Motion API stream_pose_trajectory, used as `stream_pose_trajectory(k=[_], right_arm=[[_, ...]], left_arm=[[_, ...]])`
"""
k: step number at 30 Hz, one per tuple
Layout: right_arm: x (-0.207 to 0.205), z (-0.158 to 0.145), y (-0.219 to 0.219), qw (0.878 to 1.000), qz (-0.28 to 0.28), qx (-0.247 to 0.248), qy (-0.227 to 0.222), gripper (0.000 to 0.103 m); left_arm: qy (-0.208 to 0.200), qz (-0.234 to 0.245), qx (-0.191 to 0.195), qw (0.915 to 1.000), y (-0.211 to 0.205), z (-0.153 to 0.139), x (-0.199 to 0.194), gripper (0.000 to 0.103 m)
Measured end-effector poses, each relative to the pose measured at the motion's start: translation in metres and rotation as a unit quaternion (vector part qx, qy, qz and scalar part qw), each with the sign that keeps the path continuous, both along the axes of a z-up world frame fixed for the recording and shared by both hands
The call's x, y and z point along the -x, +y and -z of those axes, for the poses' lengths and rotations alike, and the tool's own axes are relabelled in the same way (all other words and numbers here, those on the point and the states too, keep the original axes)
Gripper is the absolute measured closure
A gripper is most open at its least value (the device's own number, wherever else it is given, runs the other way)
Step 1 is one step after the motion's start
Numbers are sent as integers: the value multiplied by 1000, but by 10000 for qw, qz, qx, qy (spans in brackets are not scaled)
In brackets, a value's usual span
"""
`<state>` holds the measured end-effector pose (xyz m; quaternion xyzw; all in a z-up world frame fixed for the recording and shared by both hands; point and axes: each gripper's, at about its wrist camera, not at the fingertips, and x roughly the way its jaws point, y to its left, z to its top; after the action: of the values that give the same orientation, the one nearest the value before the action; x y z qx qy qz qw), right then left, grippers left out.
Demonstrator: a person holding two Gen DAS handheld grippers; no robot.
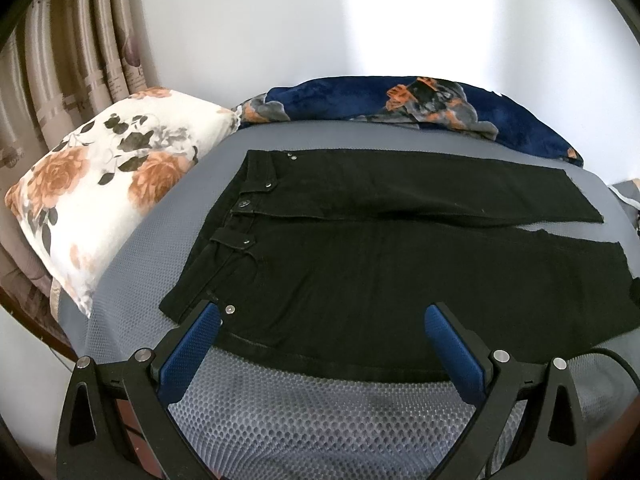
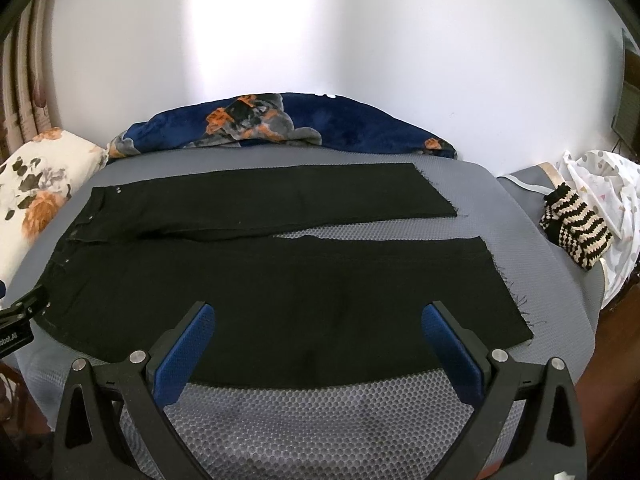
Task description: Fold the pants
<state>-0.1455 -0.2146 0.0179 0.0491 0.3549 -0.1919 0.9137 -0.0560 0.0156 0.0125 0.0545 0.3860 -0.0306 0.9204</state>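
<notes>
I have the black jeans (image 2: 280, 280) spread flat on the bed (image 2: 320, 420), waistband toward the floral pillow (image 1: 100, 184). Both the left gripper (image 1: 322, 322) and right gripper (image 2: 318, 320) hang spread and empty over the near edge. The denim looks heavy and limp, so I'd pinch that near side seam.

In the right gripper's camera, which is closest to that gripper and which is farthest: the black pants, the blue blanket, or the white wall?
Going by the right wrist view, from the right gripper:
1. Pants: spread flat on the bed, right under the open fingers.
2. Blanket: bunched along the bed's far edge, past both pant legs.
3. Wall: behind the blanket, farthest back.
</notes>
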Motion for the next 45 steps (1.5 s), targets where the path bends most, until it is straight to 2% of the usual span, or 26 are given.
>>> stream_pose_trajectory(k=[29,39,45], right_arm=[[-10,9,-7,9998,18,-83,167,0],[-28,12,-12,9995,-127,-117,248,0],[-50,12,-20,9993,-95,-5,374,0]], left_arm=[[168,44,-41,9998,-5,11,-2,1],[316,-38,14,9995,0,11,-21,1],[419,-212,66,9989,11,13,-45,1]])
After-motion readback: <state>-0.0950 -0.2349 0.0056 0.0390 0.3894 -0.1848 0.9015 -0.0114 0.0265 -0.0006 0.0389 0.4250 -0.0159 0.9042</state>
